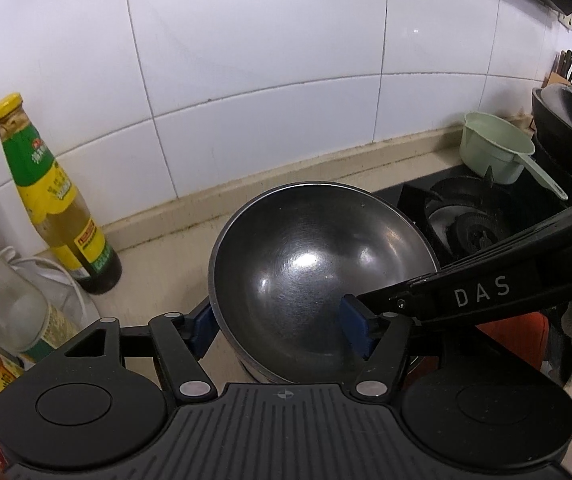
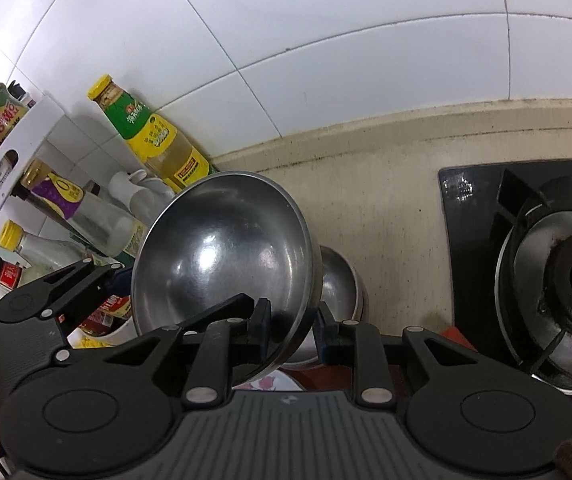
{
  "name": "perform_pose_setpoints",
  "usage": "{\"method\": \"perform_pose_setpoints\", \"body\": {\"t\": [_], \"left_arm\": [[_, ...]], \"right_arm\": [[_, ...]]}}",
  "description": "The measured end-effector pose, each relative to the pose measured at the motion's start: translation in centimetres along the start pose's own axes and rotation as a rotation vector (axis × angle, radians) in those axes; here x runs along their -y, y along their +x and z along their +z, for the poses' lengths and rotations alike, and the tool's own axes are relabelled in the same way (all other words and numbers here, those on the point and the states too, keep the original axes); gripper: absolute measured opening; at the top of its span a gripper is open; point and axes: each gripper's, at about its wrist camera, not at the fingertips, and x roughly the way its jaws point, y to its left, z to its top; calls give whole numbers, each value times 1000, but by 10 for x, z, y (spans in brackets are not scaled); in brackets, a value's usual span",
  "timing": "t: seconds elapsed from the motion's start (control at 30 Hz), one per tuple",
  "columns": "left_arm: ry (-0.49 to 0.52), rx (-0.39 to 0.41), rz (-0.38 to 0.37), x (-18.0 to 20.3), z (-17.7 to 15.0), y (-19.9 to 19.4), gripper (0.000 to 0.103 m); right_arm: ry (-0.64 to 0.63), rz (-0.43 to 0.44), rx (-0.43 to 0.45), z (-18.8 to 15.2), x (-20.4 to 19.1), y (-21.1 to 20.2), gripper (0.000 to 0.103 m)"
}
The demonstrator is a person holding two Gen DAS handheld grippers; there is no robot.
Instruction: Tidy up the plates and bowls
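Steel bowl (image 2: 222, 256): tilting above a second bowl (image 2: 338, 280) on the desk (image 2: 378, 216), beside the stove (image 2: 526, 264).
Right hand-held gripper (image 2: 292, 330): pinching the bowl's near rim, one pad inside, one outside.
Left hand-held gripper (image 1: 280, 330): standing spread, straddling the rim; pad contact unclear.
Sauce bottle (image 1: 52, 196): standing against the tiled wall.

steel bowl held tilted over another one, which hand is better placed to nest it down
Right. The right gripper is shut on the rim of the steel bowl, and the lower bowl sits just beneath it. The left gripper has its jaws apart around the rim, not pinching.
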Motion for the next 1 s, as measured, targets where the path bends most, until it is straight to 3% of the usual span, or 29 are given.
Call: {"method": "perform_pose_setpoints", "body": {"t": [0.5, 0.63, 0.87, 1.0], "left_arm": [[-36, -93, -2, -11, -16, 41, 70], [-60, -126, -5, -19, -18, 55, 64], [-72, -100, 2, -39, -15, 46, 69], [-61, -99, -4, -48, -17, 40, 72]], "right_arm": [[-9, -37, -66, -6, 4, 39, 23], [-35, -60, -66, -5, 4, 52, 24], [-107, -128, -25, -2, 0, 54, 35], [-138, -144, -4, -2, 0, 49, 36]]}}
